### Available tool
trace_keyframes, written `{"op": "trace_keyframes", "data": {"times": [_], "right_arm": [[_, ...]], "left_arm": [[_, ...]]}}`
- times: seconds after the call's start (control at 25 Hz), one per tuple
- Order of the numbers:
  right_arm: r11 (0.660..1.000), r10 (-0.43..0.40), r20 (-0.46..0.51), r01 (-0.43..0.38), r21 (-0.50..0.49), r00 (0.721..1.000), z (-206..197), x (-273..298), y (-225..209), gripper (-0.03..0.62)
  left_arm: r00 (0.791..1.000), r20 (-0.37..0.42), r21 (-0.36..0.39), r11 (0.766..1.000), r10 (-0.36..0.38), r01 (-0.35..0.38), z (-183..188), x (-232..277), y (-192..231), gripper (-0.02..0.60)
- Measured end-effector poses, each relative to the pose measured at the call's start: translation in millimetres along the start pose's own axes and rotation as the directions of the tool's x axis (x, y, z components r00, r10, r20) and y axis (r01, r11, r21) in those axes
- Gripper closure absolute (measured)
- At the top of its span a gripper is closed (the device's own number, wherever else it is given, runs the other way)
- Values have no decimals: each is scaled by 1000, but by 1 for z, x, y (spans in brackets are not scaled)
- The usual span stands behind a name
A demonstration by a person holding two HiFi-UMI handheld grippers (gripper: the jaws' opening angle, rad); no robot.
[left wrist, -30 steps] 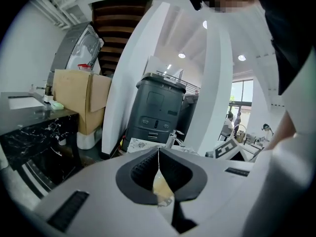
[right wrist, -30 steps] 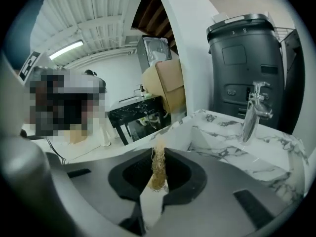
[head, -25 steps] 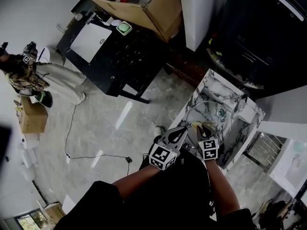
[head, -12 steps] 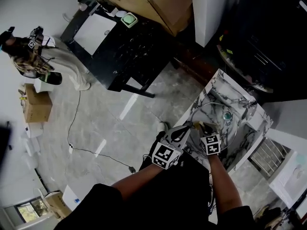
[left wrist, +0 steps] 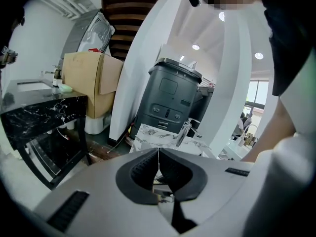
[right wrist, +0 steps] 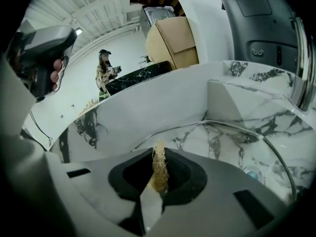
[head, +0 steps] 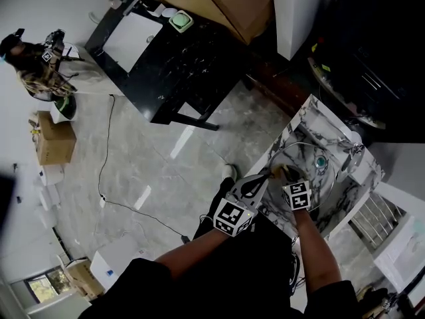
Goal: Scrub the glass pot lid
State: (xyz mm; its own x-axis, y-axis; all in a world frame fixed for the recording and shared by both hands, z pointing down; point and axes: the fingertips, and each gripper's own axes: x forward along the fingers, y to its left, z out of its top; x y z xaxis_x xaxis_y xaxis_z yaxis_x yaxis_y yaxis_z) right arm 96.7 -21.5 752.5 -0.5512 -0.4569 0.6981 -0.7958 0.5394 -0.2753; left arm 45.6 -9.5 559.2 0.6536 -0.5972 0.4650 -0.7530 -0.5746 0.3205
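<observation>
A round glass pot lid with a metal rim lies tilted over the white marble sink. My left gripper is at the lid's near left rim. Its jaws are shut, with a thin edge that looks like the lid's rim between the pads. My right gripper is just beside it over the lid, shut on a tan fibrous scrubber that sticks up between its jaws. A teal spot shows through the glass; I cannot tell if it is a knob or the drain.
A chrome faucet stands at the sink's far side, in front of a dark grey appliance. A black marble table with a cardboard box stands across the floor. A person stands far left.
Both grippers stay together at the lid's near rim and sit slightly further right in the head view. The head camera has shifted. The far person has moved a little.
</observation>
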Motion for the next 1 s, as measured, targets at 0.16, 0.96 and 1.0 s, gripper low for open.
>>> {"op": "trace_keyframes", "data": {"times": [0.16,0.96,1.0], "right_arm": [[1000,-13,-11,13,-15,1000,2,7,-11,530],[994,-105,6,104,43,994,7,7,-58,530],[993,-112,5,112,39,994,7,6,-60,530]], "left_arm": [[1000,4,-17,1000,-20,20,3,11,-8,563],[999,-12,-32,999,-34,34,2,25,-9,563],[999,-14,-30,999,-36,35,2,26,-10,563]]}}
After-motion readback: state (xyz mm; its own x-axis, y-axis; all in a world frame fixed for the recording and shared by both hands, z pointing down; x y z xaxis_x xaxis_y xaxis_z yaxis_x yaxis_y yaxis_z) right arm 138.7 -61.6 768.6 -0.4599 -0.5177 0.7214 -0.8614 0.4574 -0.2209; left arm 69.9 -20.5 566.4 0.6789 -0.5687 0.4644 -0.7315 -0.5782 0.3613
